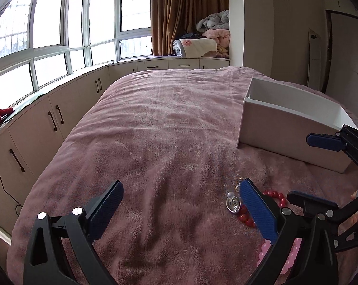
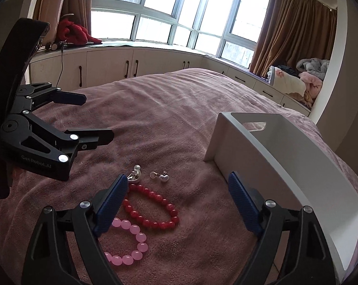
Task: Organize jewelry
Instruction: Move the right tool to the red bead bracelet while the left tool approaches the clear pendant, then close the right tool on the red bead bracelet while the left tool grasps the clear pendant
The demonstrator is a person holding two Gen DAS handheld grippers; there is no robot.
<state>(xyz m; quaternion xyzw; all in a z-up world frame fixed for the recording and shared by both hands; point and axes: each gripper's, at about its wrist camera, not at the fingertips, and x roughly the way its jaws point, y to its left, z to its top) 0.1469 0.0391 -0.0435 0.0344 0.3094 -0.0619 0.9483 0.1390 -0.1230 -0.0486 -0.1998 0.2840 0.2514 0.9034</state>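
My left gripper (image 2: pixel 83 118) hangs open and empty at the frame's left. Centre-bottom, my open right gripper (image 2: pixel 177 200) straddles the red bead bracelet (image 2: pixel 152 205); I'd pinch one strand, then lift toward the white box (image 2: pixel 285 156) at right.

On the bed blanket (image 2: pixel 179 109) the storage box (image 2: pixel 285 156) is my landmark. Left of it lie two earrings (image 2: pixel 163 177) (image 2: pixel 135 174) side by side. Nearer me than those, still left of the box, lies one bead bracelet (image 2: pixel 152 207), and the other bracelet (image 2: pixel 129 244) nearer still, just beside the first. Behind the box, cabinets (image 2: pixel 112 66) run under the window.
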